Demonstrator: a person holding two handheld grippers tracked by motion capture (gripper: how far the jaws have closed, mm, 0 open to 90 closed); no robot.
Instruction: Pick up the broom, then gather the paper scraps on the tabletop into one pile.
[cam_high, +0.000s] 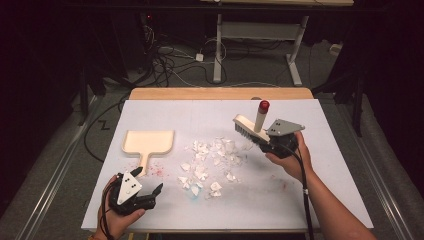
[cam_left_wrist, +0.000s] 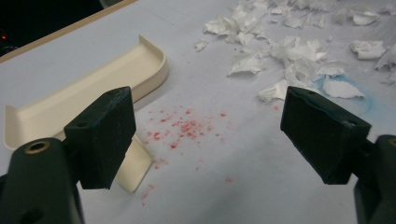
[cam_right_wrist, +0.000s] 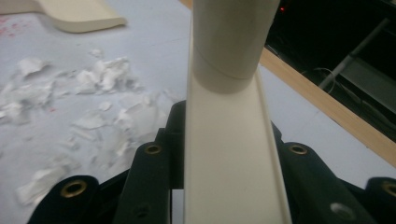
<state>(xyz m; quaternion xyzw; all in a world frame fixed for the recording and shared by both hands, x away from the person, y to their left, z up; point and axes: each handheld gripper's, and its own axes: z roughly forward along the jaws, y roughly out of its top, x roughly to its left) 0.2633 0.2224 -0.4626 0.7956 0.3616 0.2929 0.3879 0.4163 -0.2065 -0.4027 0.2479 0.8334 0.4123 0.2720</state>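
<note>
**Cream brush clamped at right, dustpan lying free at left**

Cream plastic, flat-backed and dark-bristled, the hand brush with its round red-capped handle sits in the right gripper, whose black jaws are pressed together on the brush's back; in the right gripper view the pale back and handle rise straight up between them. The brush is raised at the right of the white table top, bristles toward the scattered scraps of torn white paper at the table's middle; whether the bristles touch the surface is hard to tell from the high view.

The left gripper hovers low at the near left corner, its jaws standing wide apart with nothing between them. In the left gripper view its pads frame a patch of fine red crumbs. The cream plastic dustpan lies flat on the table just beyond, its short handle pointing toward the person, beside the left pad.
</note>
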